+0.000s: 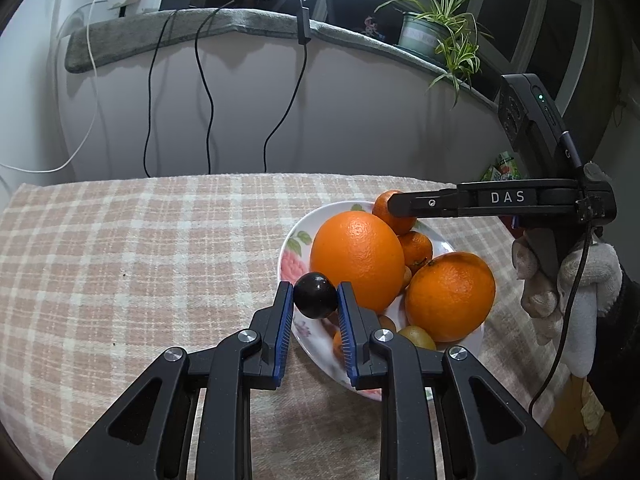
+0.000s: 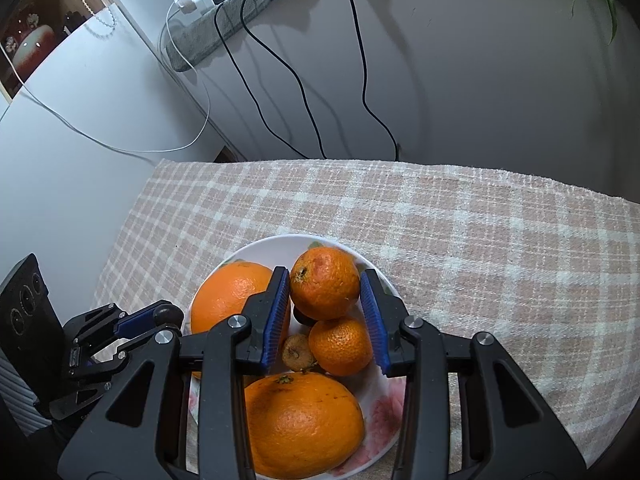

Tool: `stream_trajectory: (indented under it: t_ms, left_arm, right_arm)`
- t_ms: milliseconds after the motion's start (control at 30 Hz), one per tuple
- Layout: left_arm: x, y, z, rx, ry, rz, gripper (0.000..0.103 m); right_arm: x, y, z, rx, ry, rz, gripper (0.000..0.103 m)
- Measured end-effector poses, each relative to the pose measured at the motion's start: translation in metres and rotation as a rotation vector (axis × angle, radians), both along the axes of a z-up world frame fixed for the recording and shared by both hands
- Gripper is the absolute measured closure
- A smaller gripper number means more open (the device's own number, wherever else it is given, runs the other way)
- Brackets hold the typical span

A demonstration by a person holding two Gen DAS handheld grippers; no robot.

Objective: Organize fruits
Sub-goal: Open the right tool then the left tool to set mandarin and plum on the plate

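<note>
Over the near rim of the flowered plate point(image 1: 294, 240), the left gripper point(image 1: 315, 295) is clamped on a small dark round fruit point(image 1: 315, 296), while the right gripper point(image 2: 325, 289) pinches a mandarin point(image 2: 325, 289) above the plate's far half. Both fruits sit directly between their pads, so each hand is already at its own fruit. Whether the mandarin is lifted clear of the second mandarin point(image 2: 340, 345) below it I cannot tell, and the small brownish fruit point(image 2: 297, 351) beside it is half hidden.

oranges point(image 2: 300, 428), tangerines point(image 2: 325, 289) piled on floral plate point(image 2: 376, 412).

Home: windowsill houseplant point(image 1: 438, 24), checked tablecloth point(image 1: 140, 240)
</note>
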State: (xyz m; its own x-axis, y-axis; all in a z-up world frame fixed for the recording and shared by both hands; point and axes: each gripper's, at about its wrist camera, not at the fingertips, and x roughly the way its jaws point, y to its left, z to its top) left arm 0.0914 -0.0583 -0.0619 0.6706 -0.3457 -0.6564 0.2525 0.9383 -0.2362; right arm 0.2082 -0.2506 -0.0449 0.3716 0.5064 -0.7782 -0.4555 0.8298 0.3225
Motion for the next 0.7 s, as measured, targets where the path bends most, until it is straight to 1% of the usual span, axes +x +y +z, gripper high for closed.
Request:
stream_trajectory:
  t_ms: [200, 233, 267, 333, 633, 700]
  left_arm:
    - [0.000, 0.000, 0.000, 0.002, -0.002, 0.001, 0.082]
    - [0.000, 0.000, 0.000, 0.001, -0.002, 0.002, 0.082]
    - [0.000, 0.000, 0.000, 0.001, -0.002, 0.002, 0.082]
    - [0.000, 0.000, 0.000, 0.000, -0.003, 0.002, 0.082]
    - [-0.002, 0.000, 0.002, 0.001, -0.011, 0.003, 0.081]
    - [-0.004, 0.000, 0.004, 0.002, -0.017, 0.006, 0.078]
  right_arm:
    - [0.000, 0.001, -0.001, -0.005, -0.003, 0.006, 0.064]
    - [0.000, 0.001, 0.000, -0.005, -0.004, 0.005, 0.060]
    - [-0.001, 0.001, 0.000, -0.007, -0.008, 0.005, 0.054]
    - [-0.002, 0.001, 0.002, -0.009, -0.017, 0.005, 0.050]
    - [-0.006, -0.002, 0.009, -0.004, -0.034, 0.004, 0.050]
    - [-0.009, -0.003, 0.012, -0.003, -0.042, 0.003, 0.050]
